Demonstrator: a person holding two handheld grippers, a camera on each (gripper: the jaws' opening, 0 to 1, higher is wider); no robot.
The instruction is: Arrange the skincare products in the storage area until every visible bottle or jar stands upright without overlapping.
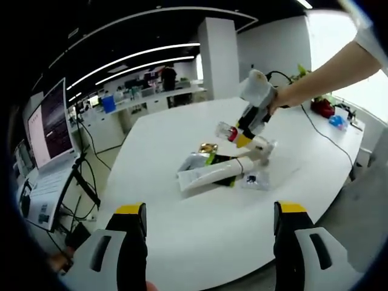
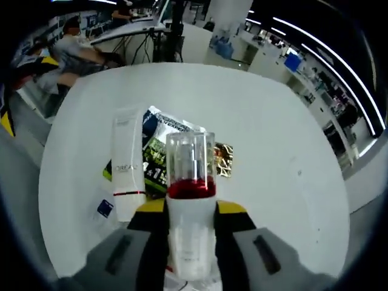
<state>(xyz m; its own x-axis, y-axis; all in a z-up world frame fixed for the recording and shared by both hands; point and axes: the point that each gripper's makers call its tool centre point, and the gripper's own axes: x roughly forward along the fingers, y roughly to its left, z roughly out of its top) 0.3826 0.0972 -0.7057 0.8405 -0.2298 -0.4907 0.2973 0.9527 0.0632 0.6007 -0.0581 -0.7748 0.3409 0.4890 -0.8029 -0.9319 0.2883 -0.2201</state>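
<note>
My right gripper (image 2: 191, 209) is shut on a white bottle (image 2: 191, 163) with a clear cap and a red band, held above the pile. In the left gripper view that same gripper (image 1: 237, 134) hangs over the table with the bottle (image 1: 226, 130) pointing left. Below it lie a white tube (image 2: 126, 163), green and dark sachets (image 2: 159, 154) and a gold sachet (image 2: 223, 159). The tube (image 1: 209, 174) lies flat across the sachets (image 1: 203, 159). My left gripper (image 1: 210, 209) stands open near the table's front edge, well short of the pile.
The round white table (image 1: 182, 230) carries a small blue-marked sachet (image 2: 104, 208) beside the tube. A black cable (image 1: 321, 130) and a red item (image 1: 321, 108) lie at the far right. A laptop (image 1: 51, 130) on a stand is left of the table. People sit at desks (image 2: 73, 48).
</note>
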